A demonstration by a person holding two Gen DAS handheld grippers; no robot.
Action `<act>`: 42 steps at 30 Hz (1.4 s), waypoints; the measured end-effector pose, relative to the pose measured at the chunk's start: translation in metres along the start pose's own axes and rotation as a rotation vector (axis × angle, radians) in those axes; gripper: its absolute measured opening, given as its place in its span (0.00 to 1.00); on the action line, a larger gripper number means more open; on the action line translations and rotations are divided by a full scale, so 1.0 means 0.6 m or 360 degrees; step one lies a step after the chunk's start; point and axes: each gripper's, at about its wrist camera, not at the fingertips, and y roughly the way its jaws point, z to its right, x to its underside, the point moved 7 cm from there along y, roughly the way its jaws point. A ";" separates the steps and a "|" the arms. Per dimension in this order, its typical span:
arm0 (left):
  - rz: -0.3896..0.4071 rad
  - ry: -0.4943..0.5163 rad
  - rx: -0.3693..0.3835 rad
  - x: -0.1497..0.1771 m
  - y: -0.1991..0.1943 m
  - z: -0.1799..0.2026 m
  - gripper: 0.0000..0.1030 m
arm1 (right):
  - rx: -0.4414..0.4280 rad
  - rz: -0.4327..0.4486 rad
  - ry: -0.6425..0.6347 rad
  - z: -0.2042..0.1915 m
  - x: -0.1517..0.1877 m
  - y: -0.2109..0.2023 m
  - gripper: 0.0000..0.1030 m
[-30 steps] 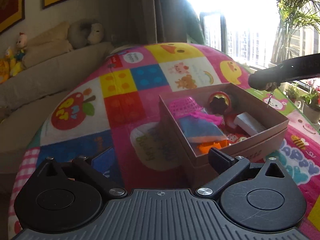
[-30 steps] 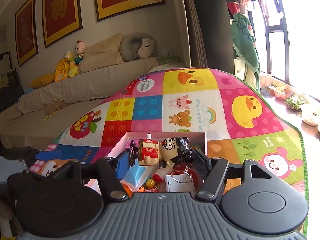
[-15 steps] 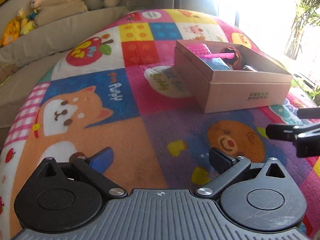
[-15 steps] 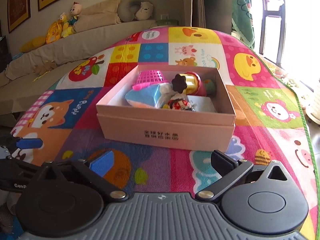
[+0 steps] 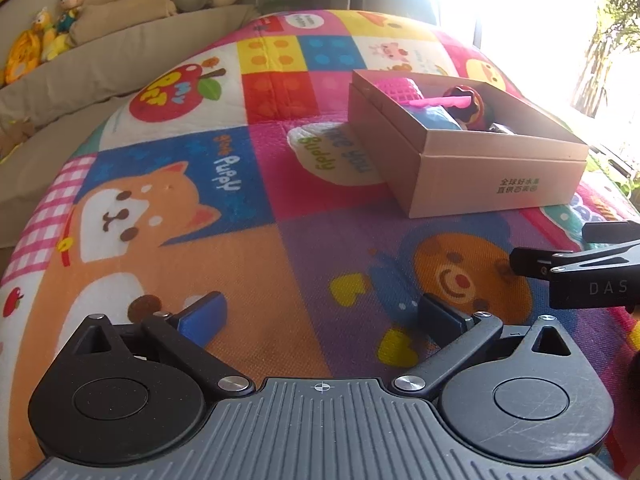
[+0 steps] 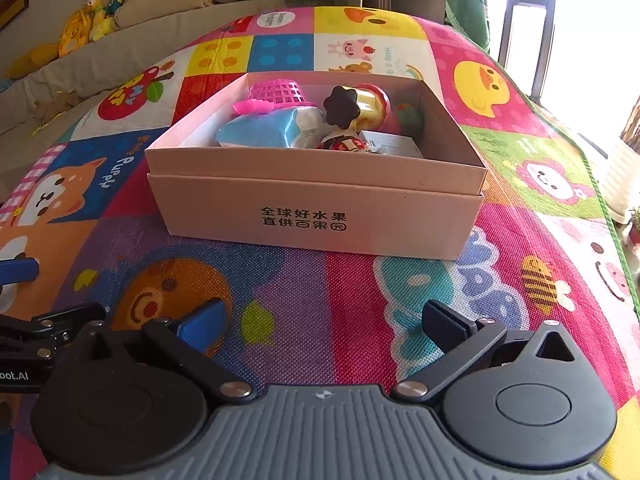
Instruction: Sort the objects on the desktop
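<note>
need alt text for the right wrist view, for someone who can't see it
An open cardboard box sits on a colourful cartoon play mat, filled with a pink mesh basket, a blue packet, a doll figure and other small items. In the foreground the right tool is open and empty, short of the box.

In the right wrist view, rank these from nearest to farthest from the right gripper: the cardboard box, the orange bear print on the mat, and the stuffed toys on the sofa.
From the right gripper:
1. Orange bear print, on the mat just ahead, left.
2. Cardboard box, straight ahead, mid-mat.
3. Stuffed toys, on the sofa, far left.
</note>
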 end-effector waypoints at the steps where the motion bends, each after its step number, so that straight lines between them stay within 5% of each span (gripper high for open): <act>1: 0.0001 0.0001 0.0000 0.000 0.000 0.000 1.00 | 0.0001 0.0029 0.0003 0.000 0.003 -0.002 1.00; 6: 0.0001 -0.0004 0.0003 0.000 0.000 0.000 1.00 | 0.0086 0.0079 0.0054 -0.002 0.012 -0.015 1.00; 42: 0.0002 -0.0004 0.0005 0.001 -0.001 -0.001 1.00 | 0.0075 0.0077 0.0066 0.001 0.009 -0.014 1.00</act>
